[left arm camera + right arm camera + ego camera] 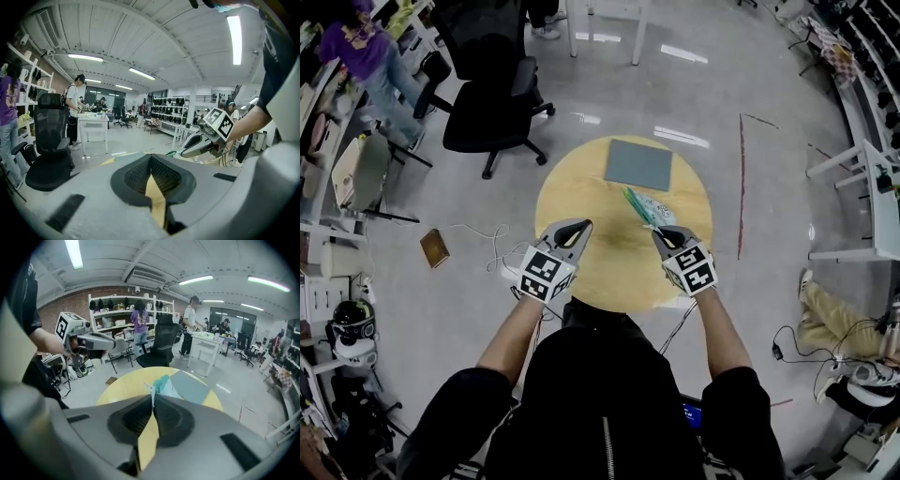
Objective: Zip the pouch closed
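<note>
In the head view, a round pale-yellow wooden tabletop [581,197] carried a grey rectangular mat [638,164] at its far edge. A small pouch of teal and translucent white plastic [652,208] sat over the right half, between the mat's near right corner and the right tongs [657,232]. The tips of the right tongs met the pouch's near end. The left tongs [584,225] hovered over the tabletop's middle, well apart from the pouch, and a black office chair [492,94] stood on the floor beyond the far left edge. In the left gripper view, the left tongs [151,157] were closed, pad against pad, with nothing between them and only a sliver of yellow wood showing through the gap. Off to the right, the right tongs [183,153] pointed at a bit of green pouch [171,153]. In the right gripper view, the right tongs [153,397] were clamped shut on a thin white tab at the pouch's edge. The rest of the pouch [165,384] stuck out just past the tips, above the tabletop [126,385] and near the mat [192,387]. Whether the pouch rested on the wood or hung clear of it could not be told. The left tongs [116,342] showed at the upper left, level and apart from the pouch.
</note>
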`<state>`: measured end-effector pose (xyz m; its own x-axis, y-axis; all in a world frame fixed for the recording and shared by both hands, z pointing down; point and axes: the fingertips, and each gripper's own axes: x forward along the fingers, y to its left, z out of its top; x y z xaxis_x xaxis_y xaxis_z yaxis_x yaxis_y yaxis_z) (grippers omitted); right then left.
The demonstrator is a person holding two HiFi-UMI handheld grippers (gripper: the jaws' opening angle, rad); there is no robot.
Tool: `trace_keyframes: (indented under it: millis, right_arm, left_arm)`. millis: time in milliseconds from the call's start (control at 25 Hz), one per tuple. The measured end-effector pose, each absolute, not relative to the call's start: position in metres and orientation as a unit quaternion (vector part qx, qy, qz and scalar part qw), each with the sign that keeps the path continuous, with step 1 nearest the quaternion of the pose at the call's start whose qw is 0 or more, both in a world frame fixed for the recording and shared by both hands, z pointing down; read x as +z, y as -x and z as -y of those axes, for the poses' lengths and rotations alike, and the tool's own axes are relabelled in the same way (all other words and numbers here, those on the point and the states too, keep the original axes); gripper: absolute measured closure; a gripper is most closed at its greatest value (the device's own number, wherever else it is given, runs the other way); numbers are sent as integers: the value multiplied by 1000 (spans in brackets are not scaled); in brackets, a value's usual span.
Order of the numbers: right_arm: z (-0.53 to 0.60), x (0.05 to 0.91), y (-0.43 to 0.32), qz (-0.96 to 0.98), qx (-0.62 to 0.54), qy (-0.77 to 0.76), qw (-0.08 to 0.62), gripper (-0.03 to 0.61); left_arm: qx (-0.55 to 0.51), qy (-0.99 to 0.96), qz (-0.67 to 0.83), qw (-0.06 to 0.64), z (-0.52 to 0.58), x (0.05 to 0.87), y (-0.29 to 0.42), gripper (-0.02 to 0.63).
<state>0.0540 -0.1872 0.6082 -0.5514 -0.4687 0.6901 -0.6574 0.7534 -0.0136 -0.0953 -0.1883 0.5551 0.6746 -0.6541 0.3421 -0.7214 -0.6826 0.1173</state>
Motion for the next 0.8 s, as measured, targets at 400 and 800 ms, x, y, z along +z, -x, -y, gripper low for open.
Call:
trace_keyframes:
  millis: [400, 800]
  right_arm:
    - [178, 528, -57, 888, 155, -339, 268, 565]
    - [164, 487, -55, 902, 137, -335, 236, 565]
  left_arm:
    - [119, -933, 332, 76, 193, 505, 65, 606]
    - [106, -956, 272, 41, 177, 471, 25, 606]
